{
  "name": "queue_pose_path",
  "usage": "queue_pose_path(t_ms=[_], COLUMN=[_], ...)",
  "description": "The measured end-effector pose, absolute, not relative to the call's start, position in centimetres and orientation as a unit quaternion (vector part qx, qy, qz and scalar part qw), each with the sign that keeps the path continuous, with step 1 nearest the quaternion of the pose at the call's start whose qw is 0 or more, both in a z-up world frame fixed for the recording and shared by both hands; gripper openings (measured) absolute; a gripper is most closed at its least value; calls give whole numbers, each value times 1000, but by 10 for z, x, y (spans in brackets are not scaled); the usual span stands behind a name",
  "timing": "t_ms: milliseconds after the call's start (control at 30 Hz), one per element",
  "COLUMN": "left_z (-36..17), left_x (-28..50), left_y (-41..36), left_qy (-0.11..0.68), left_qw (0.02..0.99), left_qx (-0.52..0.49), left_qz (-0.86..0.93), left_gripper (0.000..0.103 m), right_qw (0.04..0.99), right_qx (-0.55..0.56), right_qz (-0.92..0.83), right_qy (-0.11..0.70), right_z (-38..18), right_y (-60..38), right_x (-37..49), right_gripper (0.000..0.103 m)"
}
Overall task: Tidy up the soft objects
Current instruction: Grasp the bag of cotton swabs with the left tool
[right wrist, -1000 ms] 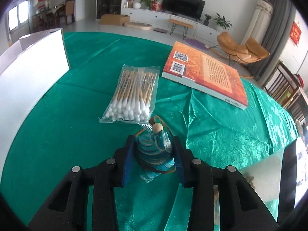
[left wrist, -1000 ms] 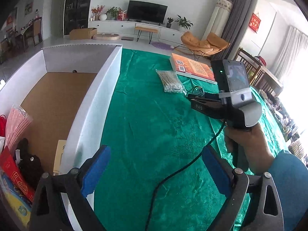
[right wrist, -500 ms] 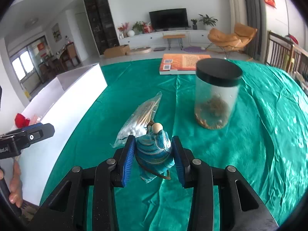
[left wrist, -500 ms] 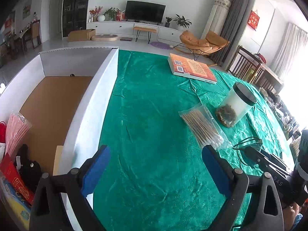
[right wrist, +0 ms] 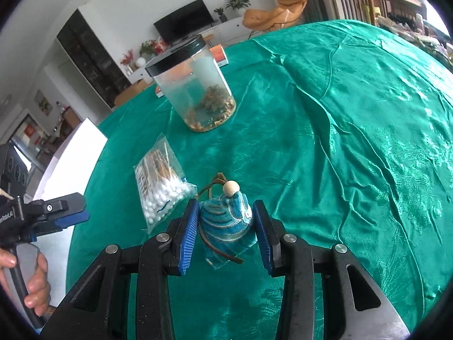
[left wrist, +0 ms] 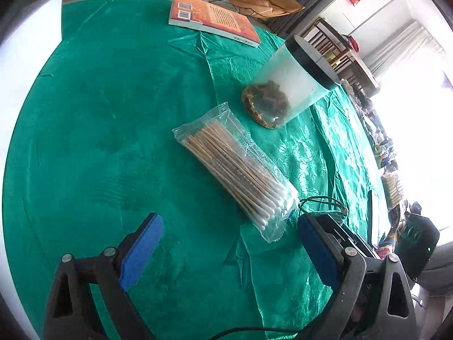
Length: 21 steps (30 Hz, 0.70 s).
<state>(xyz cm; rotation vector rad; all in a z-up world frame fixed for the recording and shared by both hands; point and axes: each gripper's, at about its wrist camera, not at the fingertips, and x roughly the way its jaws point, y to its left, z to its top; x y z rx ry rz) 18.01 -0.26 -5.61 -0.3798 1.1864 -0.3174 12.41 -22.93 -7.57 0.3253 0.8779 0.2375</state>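
Note:
My right gripper [right wrist: 226, 226] is shut on a small blue striped cloth pouch [right wrist: 225, 223] with a wooden bead and brown cord, held above the green tablecloth [right wrist: 339, 141]. My left gripper [left wrist: 226, 252] is open and empty, low over the cloth, just short of a clear bag of cotton swabs [left wrist: 237, 170]. The same bag [right wrist: 160, 184] lies left of the pouch in the right wrist view. The left gripper also shows at the left edge of that view [right wrist: 70, 212]. The right gripper's dark body [left wrist: 339, 232] sits behind my left gripper's right finger.
A clear jar with a black lid [left wrist: 288, 90] [right wrist: 198, 90] holds brown bits beyond the swabs. An orange book [left wrist: 212, 17] lies at the far end. The white storage box wall [left wrist: 31, 34] [right wrist: 70, 153] stands at the left.
My left gripper swung right, away from the box and towards the swab bag. My right gripper turned right with the pouch still in it; the jar now sits ahead.

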Motion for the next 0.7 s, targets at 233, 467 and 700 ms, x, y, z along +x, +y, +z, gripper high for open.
queue_pose_path(t_ms=[233,467,700], left_z=[-67,-69,-73], left_x=[208,214,225], left_y=[-19,-45,-63], left_qy=[568,581,583], left_qw=[793,781,792], left_qx=[-191,-198,-172], left_qz=[-109,-113,-52], left_gripper=[95,95,95], right_qw=[889,885,887], right_qx=[143,159,152], right_qz=[98,97,97], right_qy=[424,426,424], right_z=[-80,-82,-80], right_y=[-235,-240,-237], right_x=[123,121,119], right_gripper=[41,41,41])
